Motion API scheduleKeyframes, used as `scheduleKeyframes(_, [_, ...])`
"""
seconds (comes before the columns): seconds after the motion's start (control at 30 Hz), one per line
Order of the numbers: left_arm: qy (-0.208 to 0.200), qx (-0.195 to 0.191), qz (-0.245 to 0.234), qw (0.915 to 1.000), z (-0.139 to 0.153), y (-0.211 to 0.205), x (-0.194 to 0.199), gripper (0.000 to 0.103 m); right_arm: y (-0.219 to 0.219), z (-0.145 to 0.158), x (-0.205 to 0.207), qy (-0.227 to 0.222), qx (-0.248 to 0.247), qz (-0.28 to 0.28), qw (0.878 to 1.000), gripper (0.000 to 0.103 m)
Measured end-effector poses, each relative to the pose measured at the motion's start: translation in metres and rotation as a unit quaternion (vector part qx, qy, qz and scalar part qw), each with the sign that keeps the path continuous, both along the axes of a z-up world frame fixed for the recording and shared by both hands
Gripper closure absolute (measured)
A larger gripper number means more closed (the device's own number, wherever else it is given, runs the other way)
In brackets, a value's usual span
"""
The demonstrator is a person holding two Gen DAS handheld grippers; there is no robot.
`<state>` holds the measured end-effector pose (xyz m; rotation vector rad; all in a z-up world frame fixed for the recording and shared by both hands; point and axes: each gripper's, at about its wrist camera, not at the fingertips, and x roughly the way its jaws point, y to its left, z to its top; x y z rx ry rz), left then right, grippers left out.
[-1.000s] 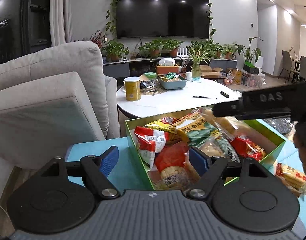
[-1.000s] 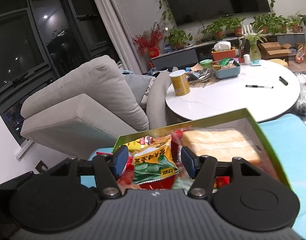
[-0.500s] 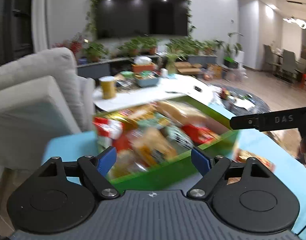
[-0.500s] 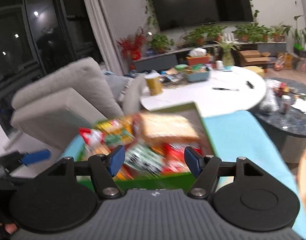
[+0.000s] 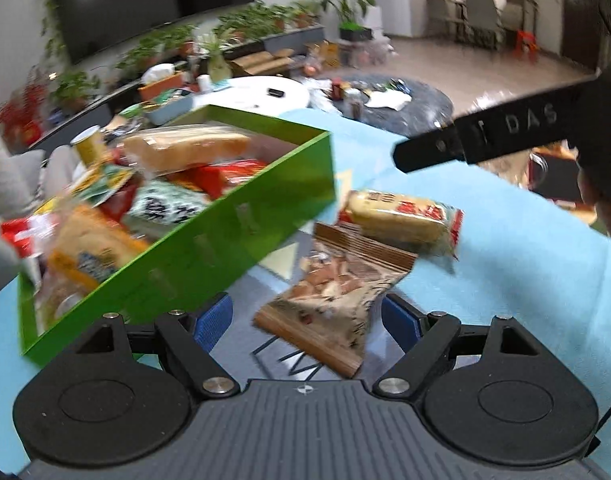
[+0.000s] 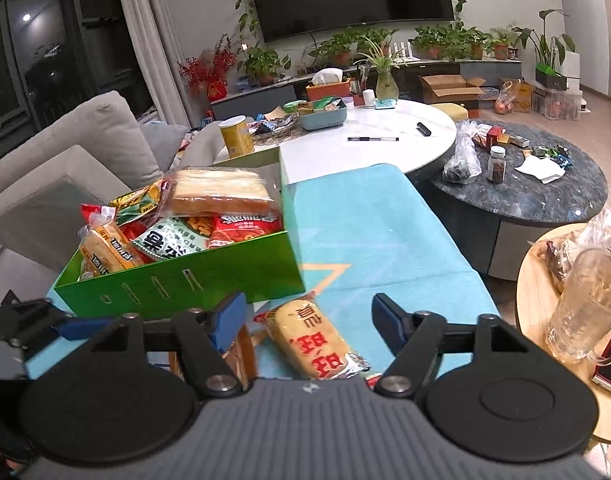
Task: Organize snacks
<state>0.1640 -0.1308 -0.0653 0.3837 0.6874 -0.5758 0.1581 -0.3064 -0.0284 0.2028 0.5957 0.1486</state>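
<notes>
Nearest the left gripper (image 5: 307, 320), its blue pads stood apart with nothing clamped, and the brown printed snack bag (image 5: 337, 296) lay flat on the blue mat (image 5: 505, 280) between and just ahead of them. The bag's long axis ran away from the fingers, slanting up toward the right in the left wrist view, so the pads flanked its near end across its width; a grasp would probably need only a short advance and a squeeze. The right gripper (image 6: 309, 320) was likewise released and empty, and the yellow wrapped cake (image 6: 311, 340) lay between its pads, long axis running away from the fingers and slightly leftward toward the box. Each hand was therefore nearer to a different packet: the left to the bag, the right to the cake. The two packets lay just beside each other, the cake farther from the left gripper. Beyond them, to the left in both views, stood the green box (image 6: 185, 280), already heaped with snack packets, a bread loaf (image 6: 221, 196) on top.
</notes>
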Motion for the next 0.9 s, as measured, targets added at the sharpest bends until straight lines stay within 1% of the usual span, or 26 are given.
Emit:
scheduleKeyframes(0.1, [0.002, 0.020, -0.024, 0.9995, -0.004, -0.011, 0.005, 0.023, -0.003, -0.004, 0.003, 0.000, 0.007, 0.008, 1.000, 0.038])
scheduleKeyframes(0.17, [-0.001, 0.037, -0.032, 0.9988, -0.008, -0.019, 0.009, 0.023, -0.005, -0.007, 0.002, 0.001, 0.009, 0.013, 1.000, 0.038])
scheduleKeyframes(0.27, [0.002, 0.046, -0.037, 0.9983, -0.011, -0.026, 0.013, 0.023, -0.009, -0.013, 0.002, 0.004, 0.012, 0.023, 1.000, 0.038])
scheduleKeyframes(0.43, [0.011, 0.040, -0.027, 0.9988, -0.015, -0.030, 0.024, 0.023, -0.010, -0.022, 0.007, 0.015, -0.004, 0.029, 0.999, 0.038])
scheduleKeyframes(0.67, [0.033, 0.010, -0.002, 0.9994, -0.017, -0.022, 0.031, 0.023, -0.006, -0.031, 0.011, 0.022, -0.038, 0.040, 0.998, 0.038])
scheduleKeyframes(0.73, [0.045, 0.000, 0.003, 0.9990, -0.018, -0.020, 0.032, 0.027, -0.005, -0.033, 0.013, 0.025, -0.040, 0.048, 0.998, 0.038])
scheduleKeyframes(0.77, [0.055, -0.010, 0.007, 0.9984, -0.018, -0.018, 0.034, 0.033, -0.004, -0.034, 0.014, 0.027, -0.042, 0.051, 0.997, 0.038])
scheduleKeyframes(0.83, [0.075, -0.032, 0.013, 0.9966, -0.017, -0.013, 0.036, 0.041, -0.002, -0.036, 0.015, 0.030, -0.046, 0.055, 0.997, 0.038])
scheduleKeyframes(0.87, [0.072, -0.030, 0.016, 0.9969, -0.017, -0.013, 0.035, 0.047, -0.001, -0.037, 0.015, 0.031, -0.047, 0.056, 0.997, 0.038])
scheduleKeyframes(0.9, [0.066, -0.026, 0.013, 0.9974, -0.016, -0.013, 0.034, 0.047, -0.001, -0.037, 0.015, 0.032, -0.047, 0.057, 0.997, 0.038])
